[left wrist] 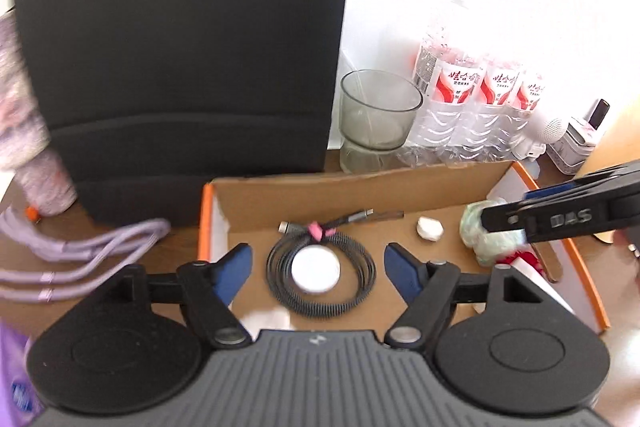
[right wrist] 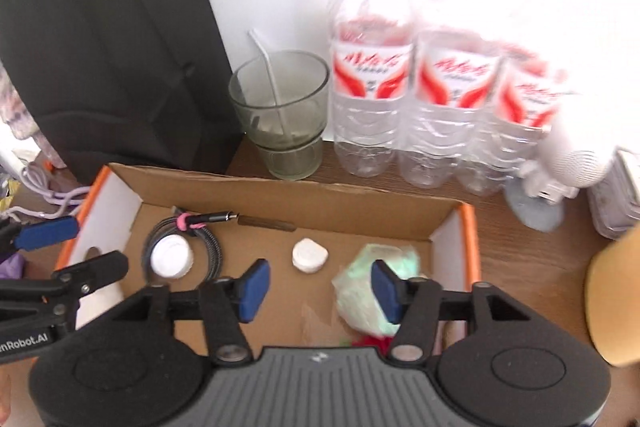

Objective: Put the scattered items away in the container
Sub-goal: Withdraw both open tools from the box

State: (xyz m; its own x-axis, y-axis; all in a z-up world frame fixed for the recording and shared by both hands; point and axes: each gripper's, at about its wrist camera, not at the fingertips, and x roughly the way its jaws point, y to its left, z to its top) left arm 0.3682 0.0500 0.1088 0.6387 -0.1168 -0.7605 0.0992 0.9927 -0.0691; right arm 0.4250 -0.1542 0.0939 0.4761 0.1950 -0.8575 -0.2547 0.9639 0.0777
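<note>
A cardboard box point(left wrist: 304, 183) with orange edges sits on the wooden table. In it lie a coiled black cable point(left wrist: 362, 269) with a pink tie, a white round puck point(left wrist: 316, 273) in the coil, a small white lump point(left wrist: 430, 229) and a crumpled pale green bag point(left wrist: 484, 243) beside something red. My left gripper point(left wrist: 319, 253) hangs open above the coil, holding nothing. My right gripper point(right wrist: 320, 283) is open over the box point(right wrist: 280, 195) floor, its right finger above the green bag point(right wrist: 360, 291). The lump point(right wrist: 310, 257) and the puck point(right wrist: 172, 259) lie ahead of it.
A large black object point(left wrist: 180, 47) stands behind the box. A glass cup point(right wrist: 280, 115) with a straw and three water bottles point(right wrist: 416, 107) line the wall. Purple cables point(left wrist: 80, 255) lie left of the box, a white device point(right wrist: 576, 167) and a yellow object point(right wrist: 616, 291) right of it.
</note>
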